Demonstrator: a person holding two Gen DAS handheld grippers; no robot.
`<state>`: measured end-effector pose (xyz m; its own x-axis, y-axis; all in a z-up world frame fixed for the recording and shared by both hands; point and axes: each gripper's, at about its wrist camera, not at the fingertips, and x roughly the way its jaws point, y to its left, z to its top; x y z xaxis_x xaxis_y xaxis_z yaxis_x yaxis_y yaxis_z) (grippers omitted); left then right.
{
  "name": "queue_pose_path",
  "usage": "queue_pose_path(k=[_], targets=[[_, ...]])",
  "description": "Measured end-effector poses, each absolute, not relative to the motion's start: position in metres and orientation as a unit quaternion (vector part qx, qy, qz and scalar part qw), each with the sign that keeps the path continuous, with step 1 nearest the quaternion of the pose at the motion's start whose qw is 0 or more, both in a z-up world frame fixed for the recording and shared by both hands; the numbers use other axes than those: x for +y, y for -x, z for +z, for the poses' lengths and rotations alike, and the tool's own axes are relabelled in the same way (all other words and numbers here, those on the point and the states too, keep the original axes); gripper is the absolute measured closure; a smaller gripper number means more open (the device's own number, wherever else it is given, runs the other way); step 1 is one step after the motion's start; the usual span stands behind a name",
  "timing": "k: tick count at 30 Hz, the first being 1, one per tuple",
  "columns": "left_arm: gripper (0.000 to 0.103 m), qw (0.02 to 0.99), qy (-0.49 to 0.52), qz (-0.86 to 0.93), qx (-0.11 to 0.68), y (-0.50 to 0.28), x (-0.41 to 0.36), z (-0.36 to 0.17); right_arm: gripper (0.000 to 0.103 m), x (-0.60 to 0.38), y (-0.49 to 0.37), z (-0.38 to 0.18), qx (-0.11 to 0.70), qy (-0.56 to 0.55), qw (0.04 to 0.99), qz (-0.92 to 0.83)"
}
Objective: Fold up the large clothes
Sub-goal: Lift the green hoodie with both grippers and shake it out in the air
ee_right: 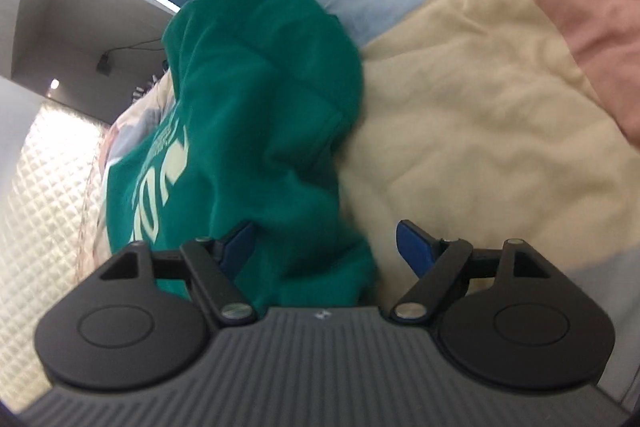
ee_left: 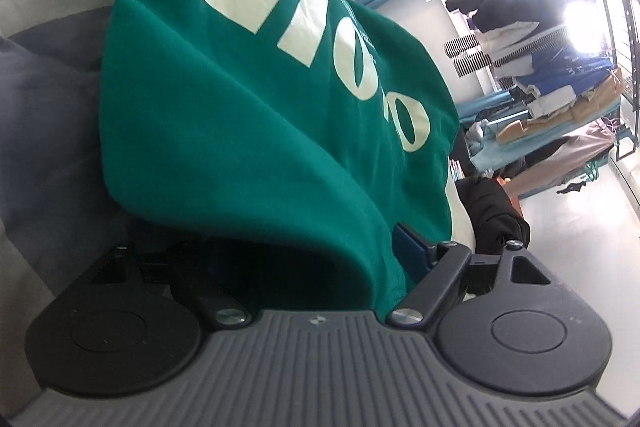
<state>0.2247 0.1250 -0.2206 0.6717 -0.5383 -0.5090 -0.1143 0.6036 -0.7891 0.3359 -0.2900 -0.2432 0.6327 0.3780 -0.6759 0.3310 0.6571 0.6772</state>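
Lying bunched in the frame's centre on the patchwork quilt (ee_right: 480, 99), the green sweatshirt (ee_right: 256, 115) drapes between both spread claws; left gripper (ee_left: 280, 251) and right gripper (ee_right: 326, 247) grip nothing; loose cloth may snag a blue pad (ee_right: 416, 247), spoiling the fold.

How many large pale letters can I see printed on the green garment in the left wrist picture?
4. They run in a diagonal row across the green garment: an E at upper left, then I, O, and a lower-right one cut by the fold. More may be hidden.
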Motion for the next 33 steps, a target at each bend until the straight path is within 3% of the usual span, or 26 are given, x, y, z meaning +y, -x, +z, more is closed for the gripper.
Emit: queue_pose_path(k=[10, 11, 12, 14, 15, 17, 23, 33], targets=[[0.023, 0.812, 0.425, -0.136, 0.376, -0.23, 0.122, -0.223, 0.023, -0.271, -0.375, -0.269, 0.455, -0.434, 0.769, 0.114], [0.039, 0.817, 0.432, -0.13, 0.359, -0.228, 0.124, -0.221, 0.025, -0.267, -0.379, -0.269, 0.448, -0.441, 0.765, 0.136], [0.057, 0.82, 0.437, -0.132, 0.345, -0.226, 0.127, -0.218, 0.033, -0.262, -0.383, -0.266, 0.44, -0.444, 0.763, 0.162], [0.078, 0.818, 0.452, -0.151, 0.321, -0.224, 0.133, -0.212, 0.062, -0.251, -0.382, -0.253, 0.421, -0.426, 0.777, 0.195], [0.085, 0.819, 0.458, -0.156, 0.308, -0.223, 0.137, -0.208, 0.081, -0.246, -0.379, -0.243, 0.409, -0.399, 0.796, 0.2], [0.094, 0.835, 0.451, -0.147, 0.28, -0.218, 0.144, -0.199, 0.086, -0.242, -0.372, -0.23, 0.379, -0.369, 0.821, 0.215], [0.096, 0.858, 0.444, -0.155, 0.206, -0.199, 0.156, -0.153, 0.089, -0.263, -0.339, -0.183, 0.258, -0.394, 0.847, 0.246], [0.096, 0.907, 0.379, -0.17, 0.073, -0.171, 0.154, 0.015, 0.089, -0.262, -0.302, 0.004, 0.098, -0.317, 0.89, 0.312]])
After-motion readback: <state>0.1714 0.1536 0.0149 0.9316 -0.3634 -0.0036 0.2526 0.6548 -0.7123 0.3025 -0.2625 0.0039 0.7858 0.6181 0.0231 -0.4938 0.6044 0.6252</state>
